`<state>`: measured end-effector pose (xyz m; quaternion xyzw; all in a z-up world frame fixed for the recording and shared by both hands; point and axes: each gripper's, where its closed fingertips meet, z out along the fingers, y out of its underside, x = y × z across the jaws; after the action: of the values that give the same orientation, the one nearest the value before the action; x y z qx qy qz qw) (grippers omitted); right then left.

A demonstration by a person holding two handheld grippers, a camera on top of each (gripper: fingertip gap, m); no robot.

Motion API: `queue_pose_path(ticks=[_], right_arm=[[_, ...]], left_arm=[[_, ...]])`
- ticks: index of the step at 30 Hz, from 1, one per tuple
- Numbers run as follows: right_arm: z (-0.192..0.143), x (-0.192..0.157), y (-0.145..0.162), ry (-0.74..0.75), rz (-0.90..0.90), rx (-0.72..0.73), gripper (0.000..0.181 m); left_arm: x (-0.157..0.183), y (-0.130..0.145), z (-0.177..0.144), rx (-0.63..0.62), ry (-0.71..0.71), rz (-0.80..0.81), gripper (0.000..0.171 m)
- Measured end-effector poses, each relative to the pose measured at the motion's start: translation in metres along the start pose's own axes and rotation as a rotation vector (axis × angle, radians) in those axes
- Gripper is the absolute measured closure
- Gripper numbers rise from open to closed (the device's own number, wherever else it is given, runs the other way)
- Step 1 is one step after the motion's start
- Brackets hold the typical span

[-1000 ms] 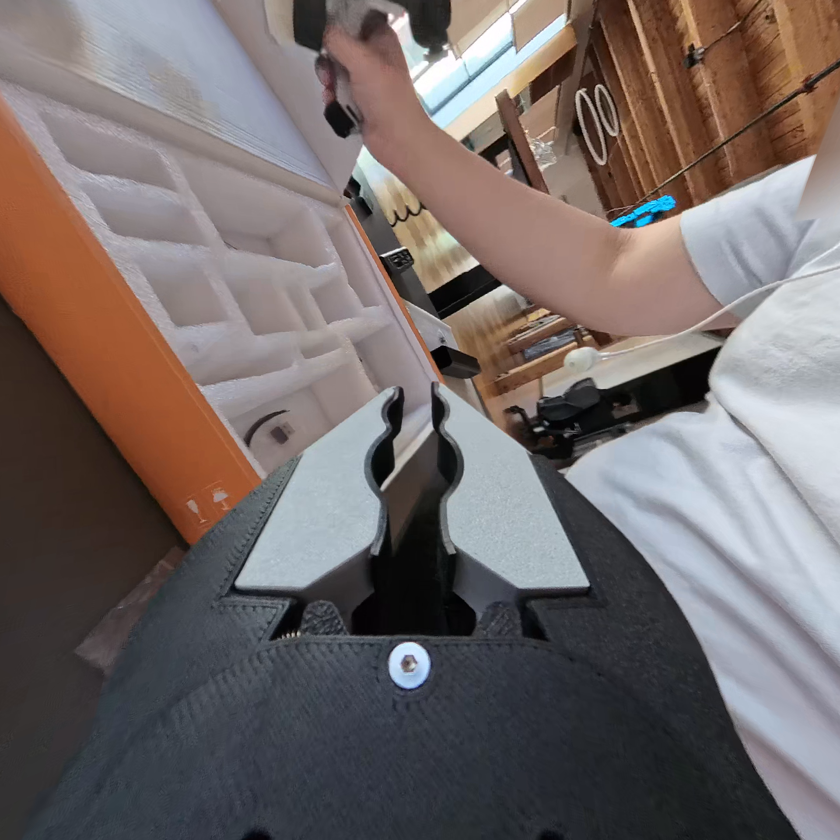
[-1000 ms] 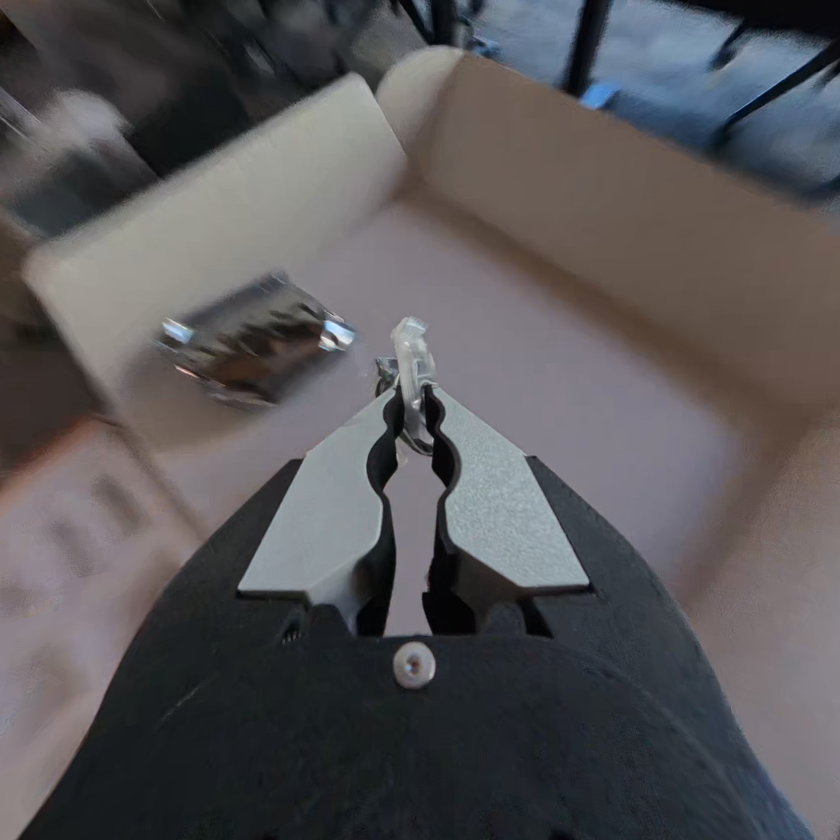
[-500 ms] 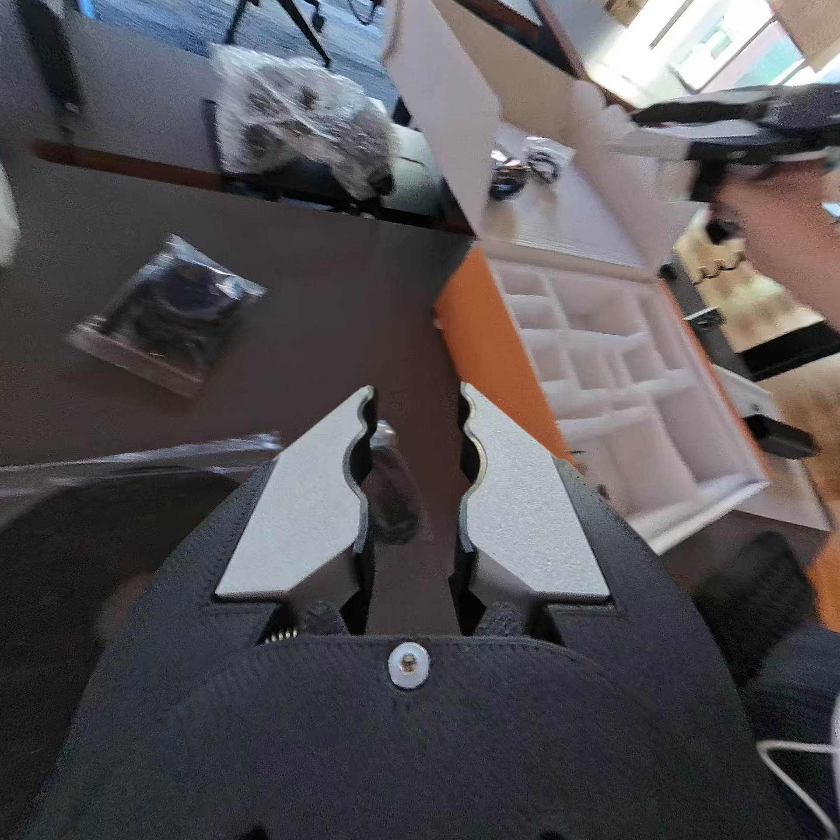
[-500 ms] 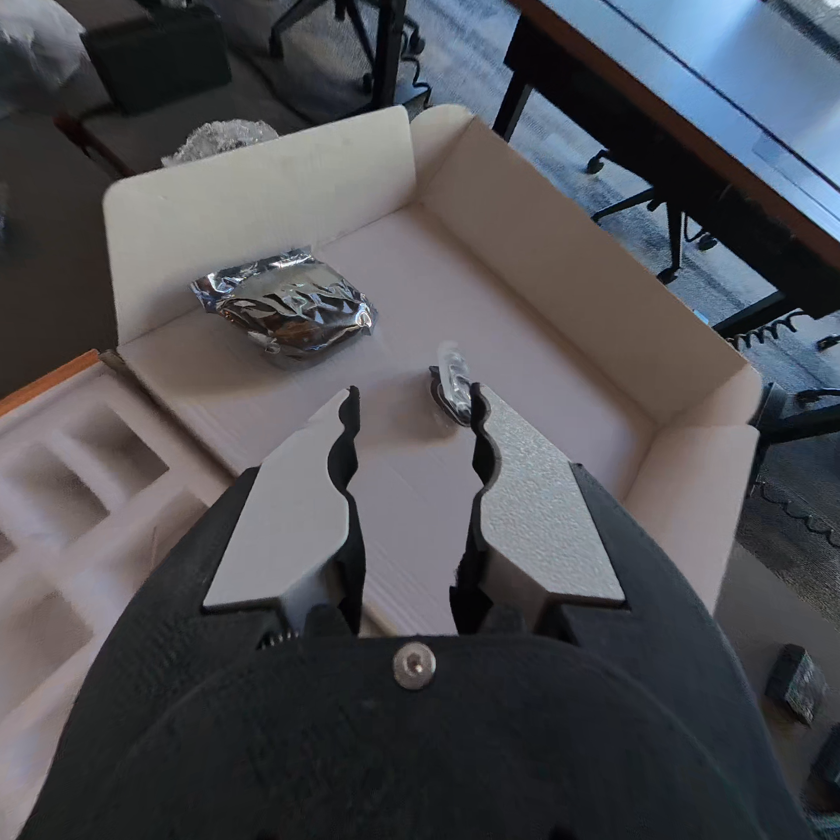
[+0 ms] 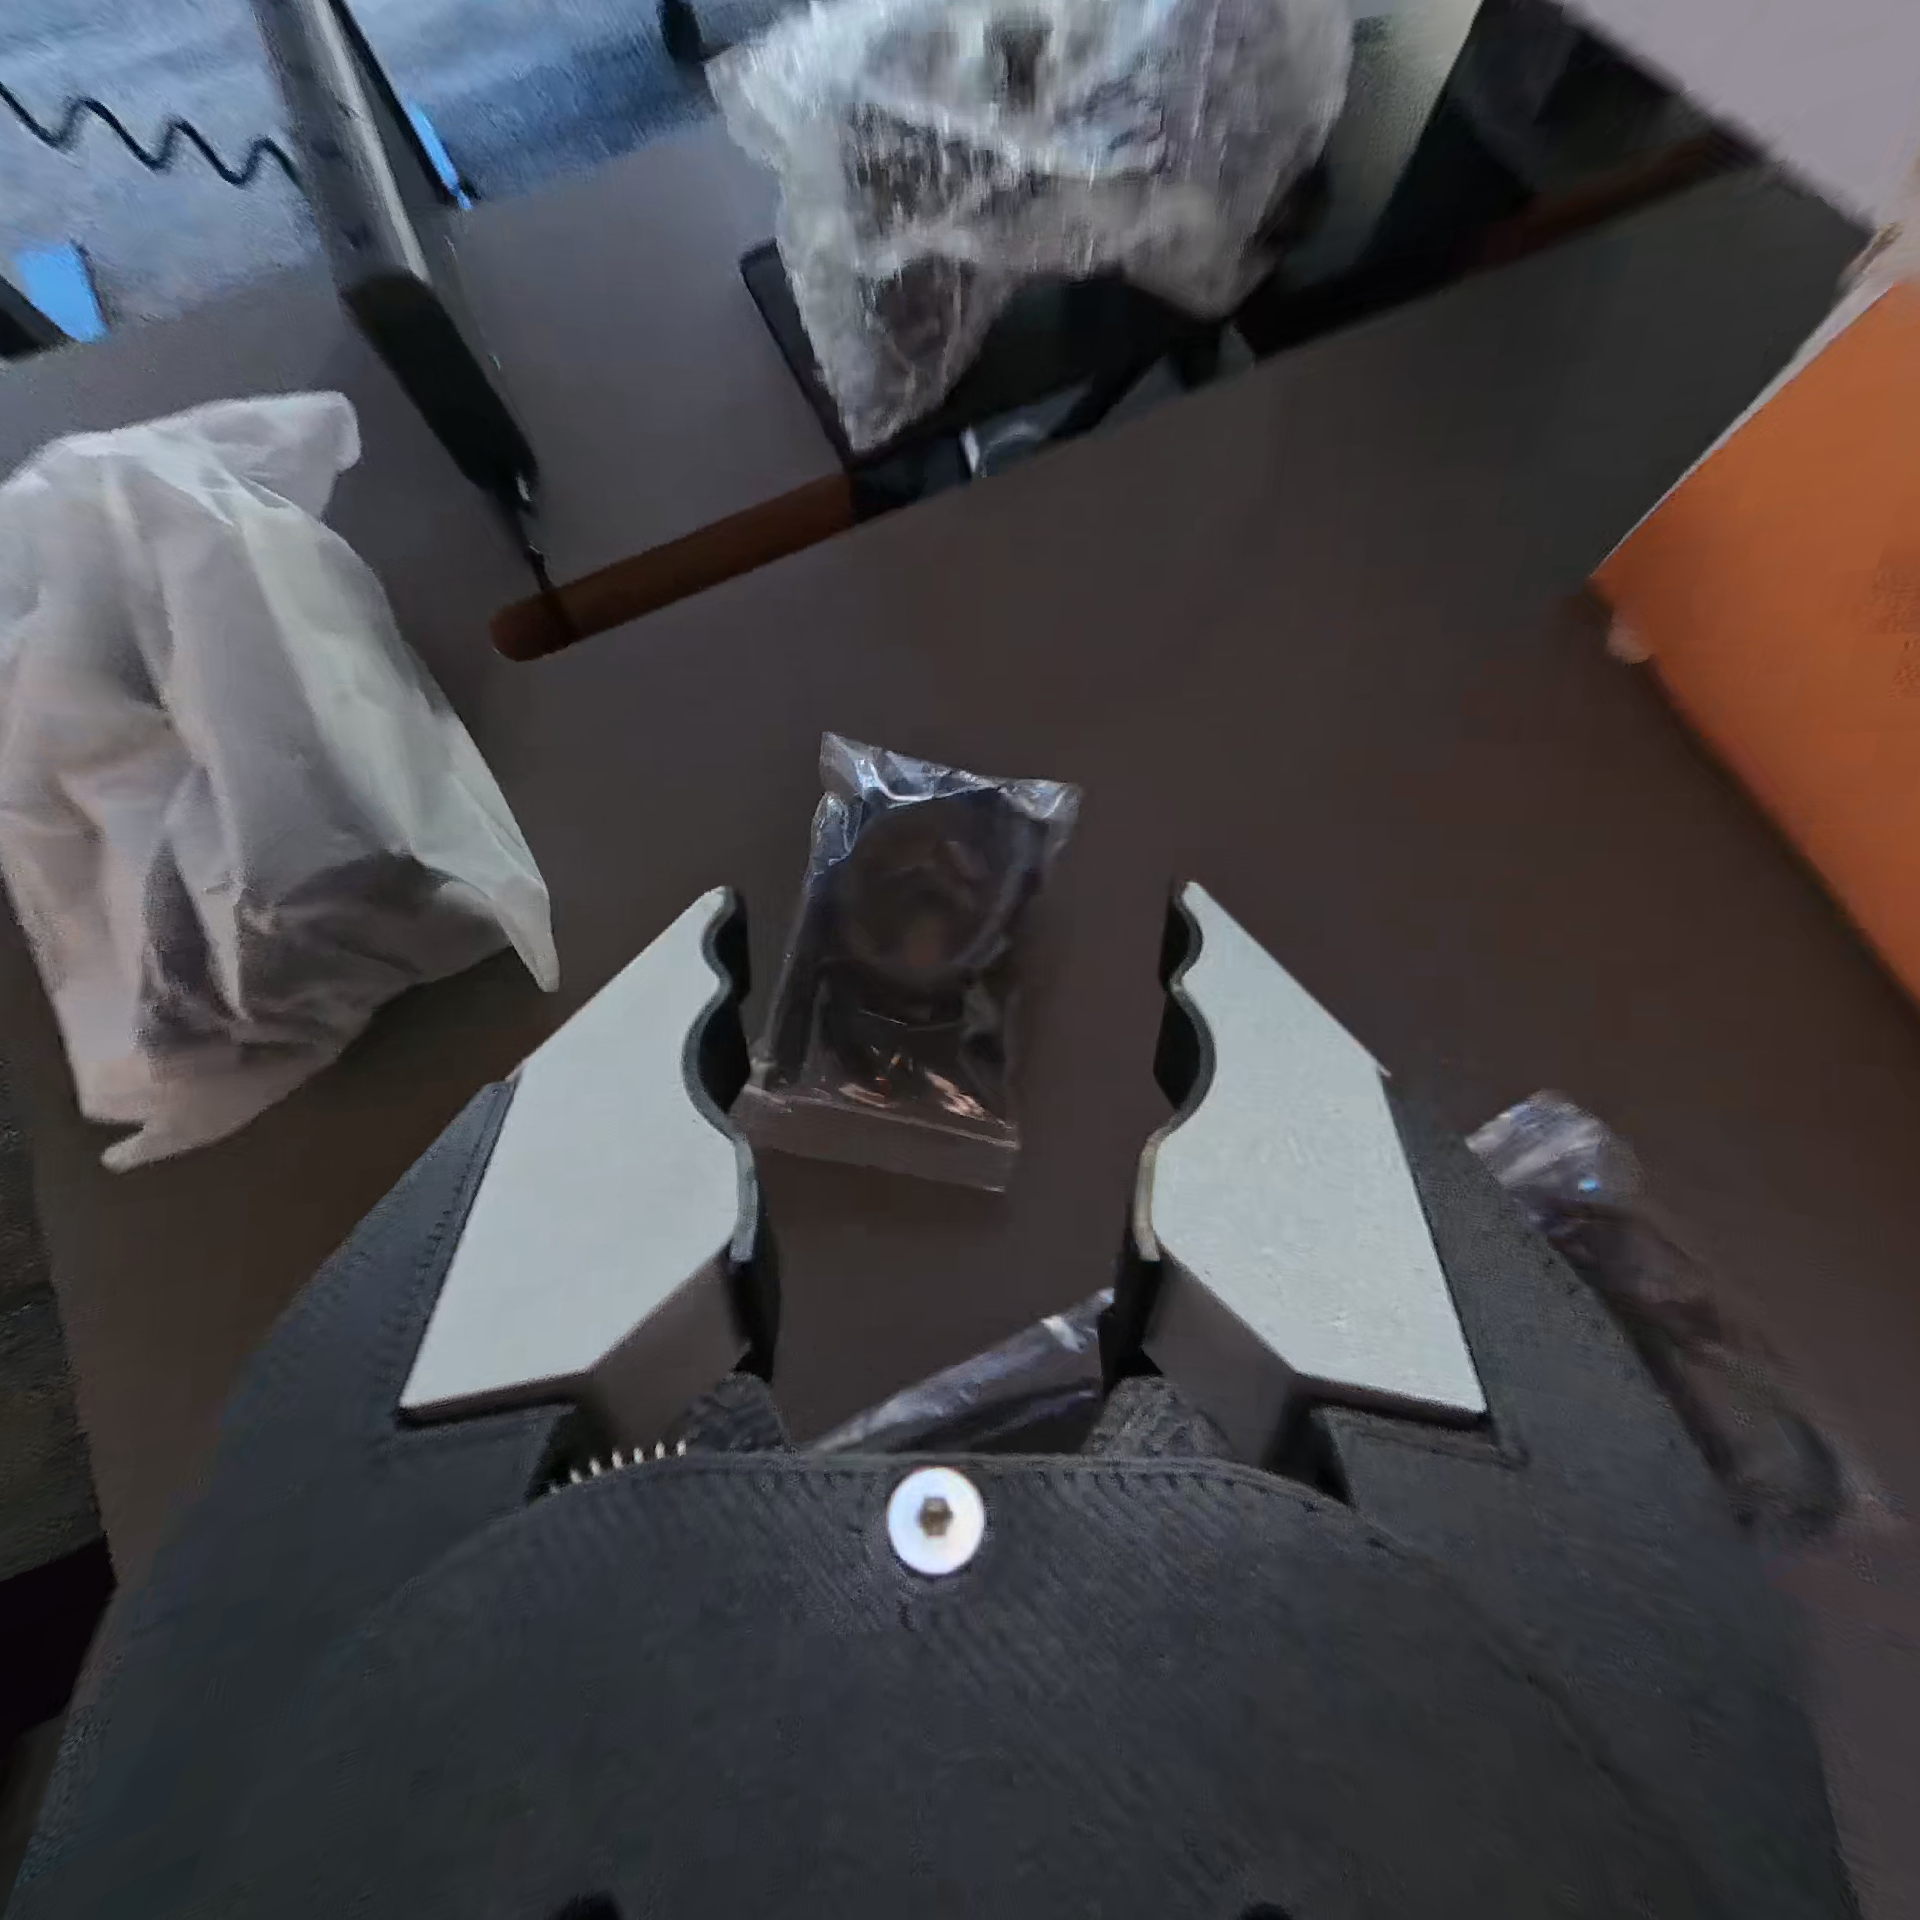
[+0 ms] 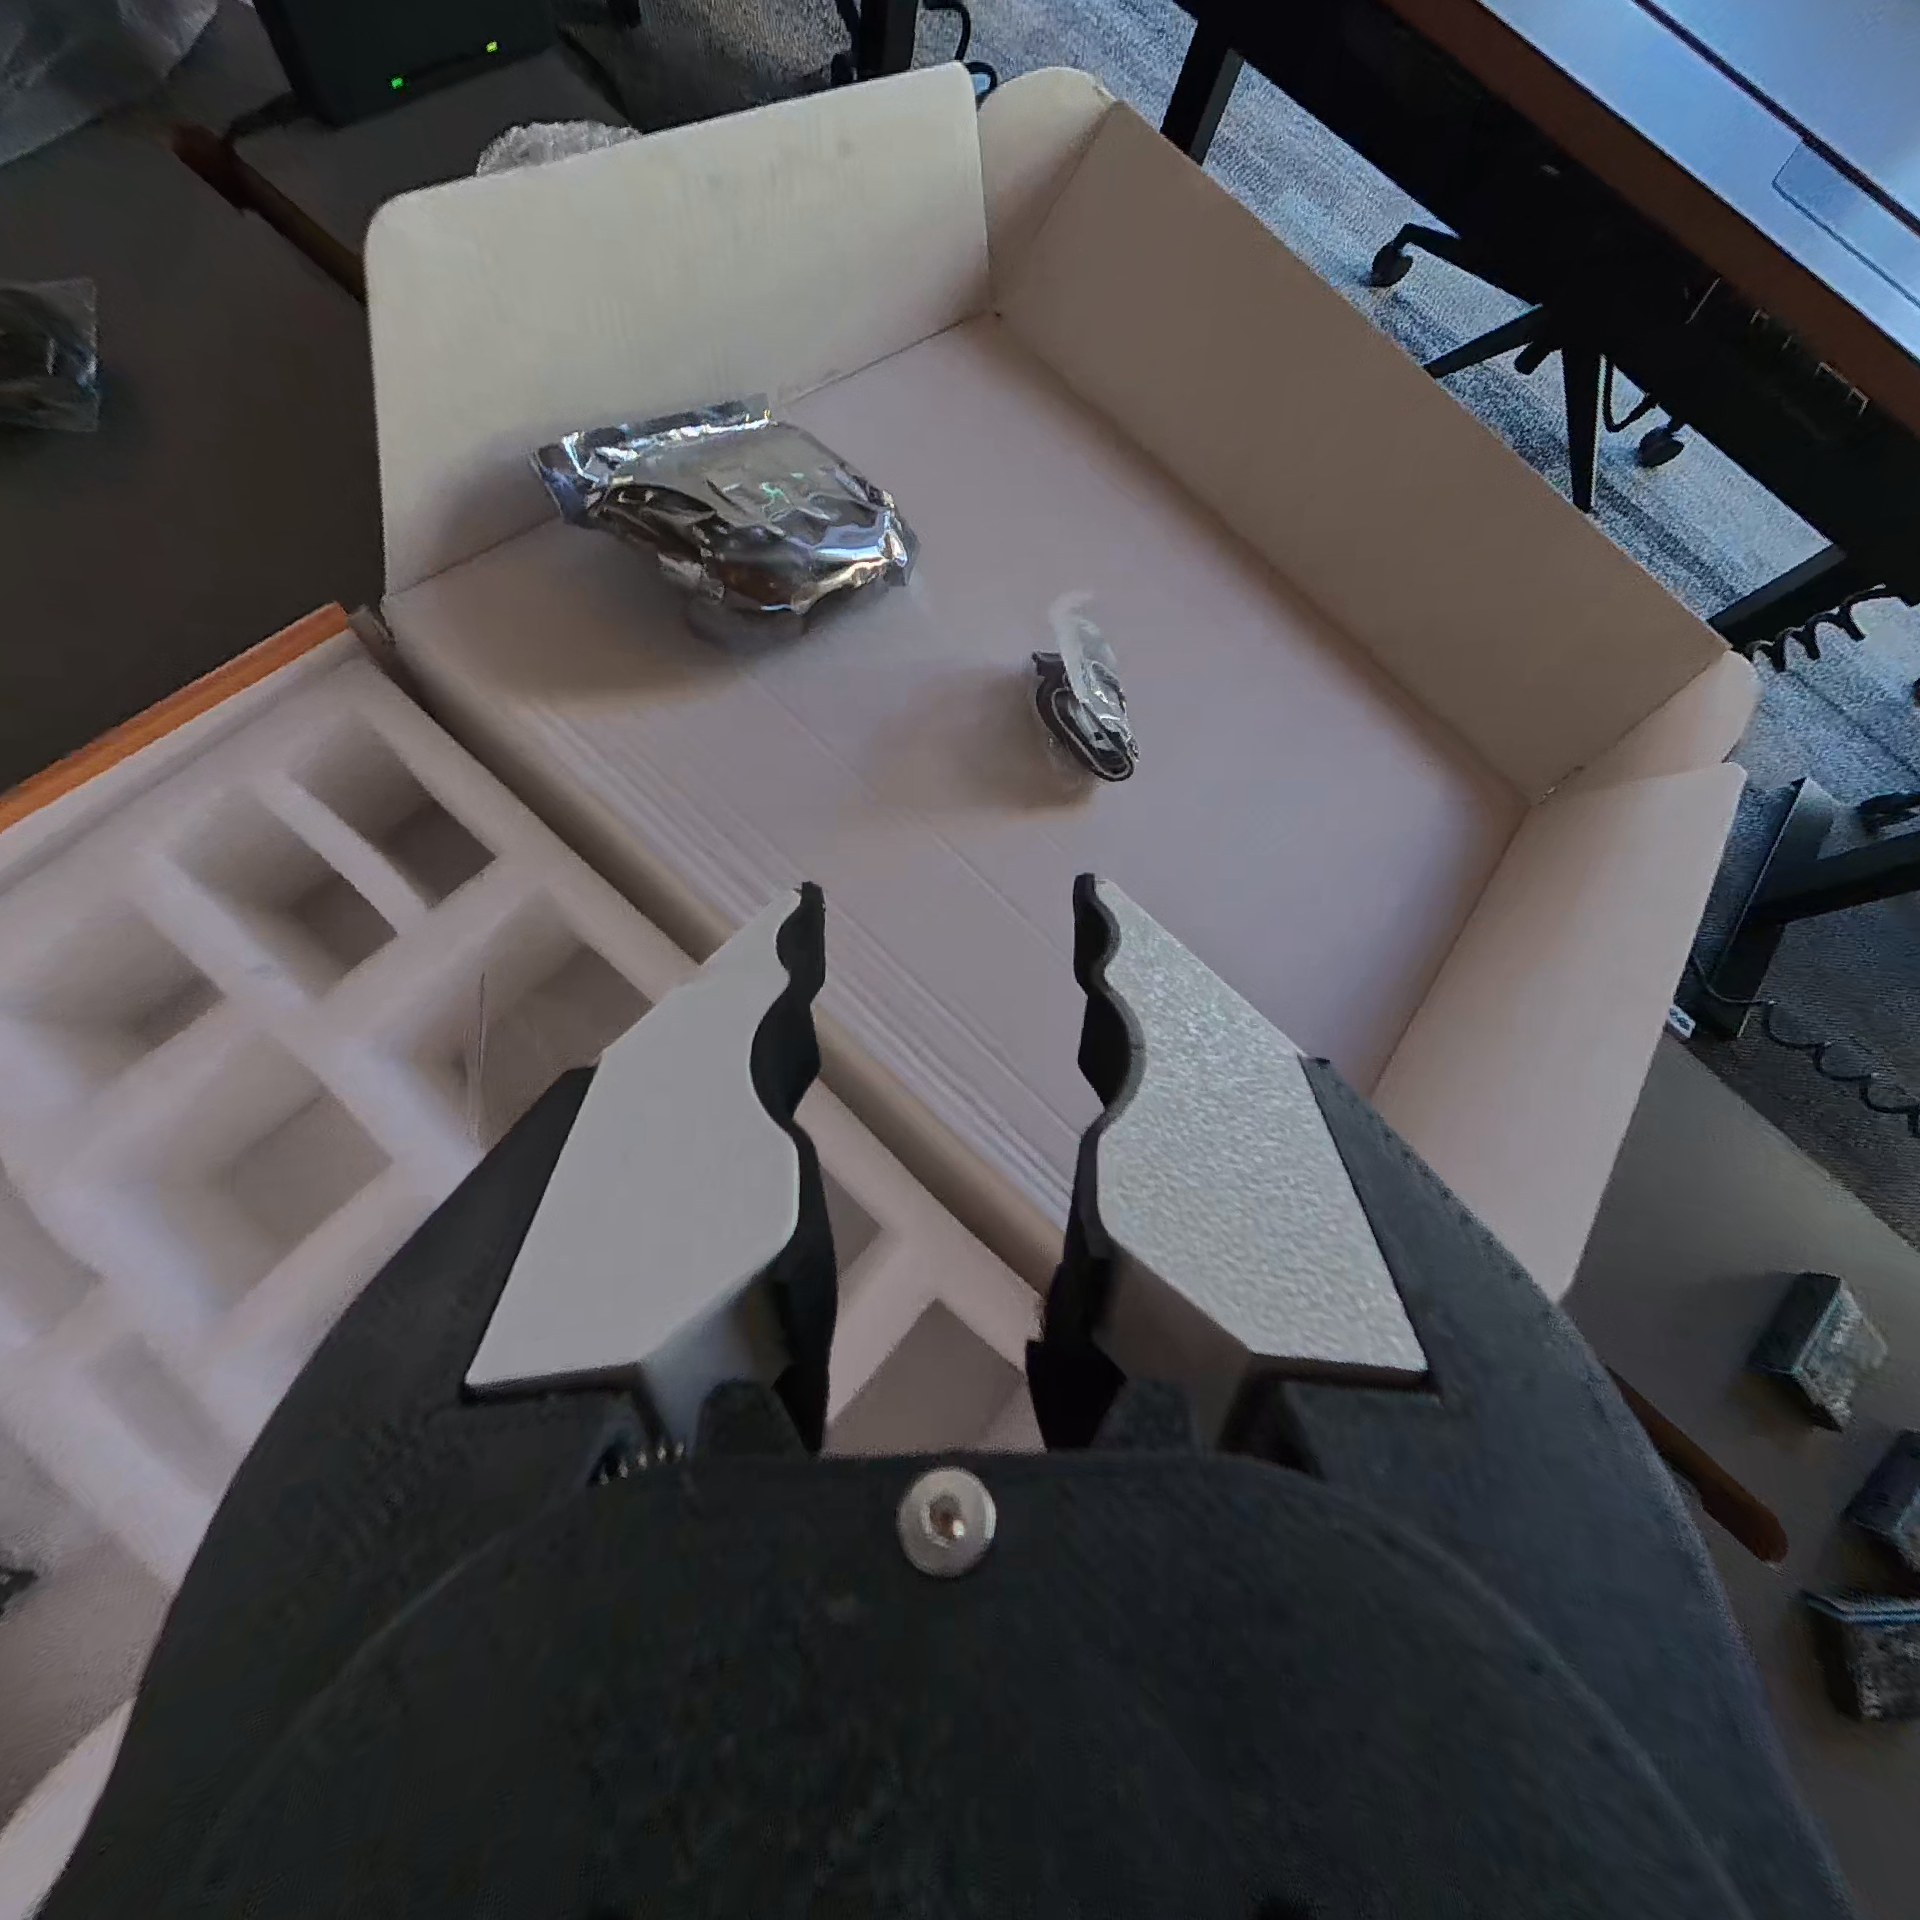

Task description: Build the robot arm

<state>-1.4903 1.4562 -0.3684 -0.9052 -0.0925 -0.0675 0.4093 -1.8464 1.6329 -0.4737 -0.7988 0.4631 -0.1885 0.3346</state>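
My left gripper (image 5: 953, 894) is wide open over the dark table (image 5: 1299, 623). A clear plastic bag with a dark coiled part (image 5: 914, 935) lies on the table between and just beyond its fingertips; the pads do not press on it. My right gripper (image 6: 945, 888) is open and empty above the white box lid (image 6: 1299, 416). A small clear bag with a black part (image 6: 1086, 707) lies in the lid ahead of the fingertips. A crumpled silver foil bag (image 6: 727, 509) lies at the lid's back left.
A white plastic bag (image 5: 208, 727) lies left on the table and a bubble-wrapped bundle (image 5: 1018, 156) behind. The orange box side (image 5: 1787, 675) stands at the right, another clear bag (image 5: 1642, 1278) near the right finger. White foam compartments (image 6: 260, 987) adjoin the lid. Small dark parts (image 6: 1818, 1351) lie at the right. My right fingertips sit around 40 centimeters from my left ones.
My right gripper opened, let the small clear bag drop into the lid and drew back. My left gripper swung from the foam box over to the table and opened wide over the bagged coil.
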Motion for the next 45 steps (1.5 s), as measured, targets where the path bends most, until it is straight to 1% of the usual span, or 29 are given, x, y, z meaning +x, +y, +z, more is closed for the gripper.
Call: queue_pose_path(ticks=[3,6,10,12,15,17,18,19,20,22,23,25,27,29,32,34,36,37,38,39,41,43,45], right_arm=[[-0.007,0.003,0.005,0.005,-0.026,-0.019,0.133],[-0.014,0.009,0.011,0.005,-0.018,-0.030,0.133],[-0.019,0.015,0.022,0.003,0.010,-0.054,0.133],[-0.021,0.016,0.026,0.000,0.021,-0.060,0.133],[-0.026,0.012,0.030,-0.014,0.039,-0.062,0.135],[-0.029,0.007,0.032,-0.025,0.043,-0.065,0.135],[-0.031,0.003,0.034,-0.032,0.043,-0.067,0.135],[-0.033,-0.001,0.036,-0.039,0.039,-0.072,0.135],[-0.035,-0.004,0.037,-0.044,0.032,-0.076,0.135],[-0.042,-0.012,0.039,-0.052,0.024,-0.078,0.135],[-0.046,-0.017,0.040,-0.059,0.026,-0.076,0.135],[-0.055,-0.026,0.043,-0.070,0.031,-0.073,0.135],[-0.064,-0.032,0.051,-0.062,0.024,-0.075,0.135],[-0.076,-0.036,0.061,-0.035,0.015,-0.068,0.135],[-0.096,-0.042,0.081,0.006,0.026,-0.047,0.134],[-0.111,-0.045,0.099,0.035,0.055,-0.037,0.133],[-0.125,-0.048,0.118,0.047,0.097,-0.034,0.133],[-0.132,-0.050,0.128,0.049,0.116,-0.030,0.133],[-0.138,-0.051,0.138,0.050,0.129,-0.028,0.133],[-0.144,-0.052,0.148,0.049,0.137,-0.027,0.133],[-0.155,-0.050,0.163,0.043,0.147,-0.018,0.133],[-0.162,-0.048,0.171,0.017,0.165,0.021,0.133],[-0.163,-0.044,0.178,-0.025,0.188,0.064,0.133]], left_arm=[[-0.006,0.016,0.021,-0.101,0.039,0.045,0.095],[-0.006,0.018,0.030,-0.125,0.054,0.076,0.104],[-0.004,0.030,0.040,-0.199,0.061,0.117,0.108],[-0.004,0.032,0.041,-0.213,0.055,0.119,0.115],[-0.002,0.025,0.034,-0.191,0.085,0.016,0.130],[0.000,0.016,0.027,-0.132,0.128,-0.123,0.131],[0.003,0.008,0.020,-0.082,0.168,-0.212,0.131],[0.007,-0.004,0.012,-0.016,0.233,-0.319,0.131],[0.014,-0.022,-0.001,0.071,0.338,-0.442,0.131],[0.021,-0.068,-0.039,0.301,0.580,-0.701,0.132],[0.021,-0.091,-0.065,0.434,0.715,-0.810,0.132],[0.021,-0.127,-0.117,0.652,0.994,-0.953,0.132],[0.022,-0.148,-0.160,0.805,1.172,-0.982,0.132],[0.031,-0.163,-0.189,0.864,1.317,-0.979,0.132],[0.051,-0.181,-0.218,0.884,1.505,-0.976,0.131],[0.067,-0.193,-0.229,0.871,1.600,-0.983,0.131],[0.084,-0.204,-0.231,0.856,1.650,-0.988,0.130],[0.095,-0.210,-0.227,0.832,1.642,-0.984,0.130],[0.109,-0.216,-0.216,0.790,1.585,-0.967,0.130],[0.127,-0.222,-0.199,0.736,1.478,-0.931,0.131],[0.162,-0.231,-0.148,0.588,1.188,-0.826,0.131],[0.199,-0.239,-0.097,0.427,0.950,-0.667,0.131],[0.236,-0.243,-0.040,0.257,0.702,-0.458,0.131]])
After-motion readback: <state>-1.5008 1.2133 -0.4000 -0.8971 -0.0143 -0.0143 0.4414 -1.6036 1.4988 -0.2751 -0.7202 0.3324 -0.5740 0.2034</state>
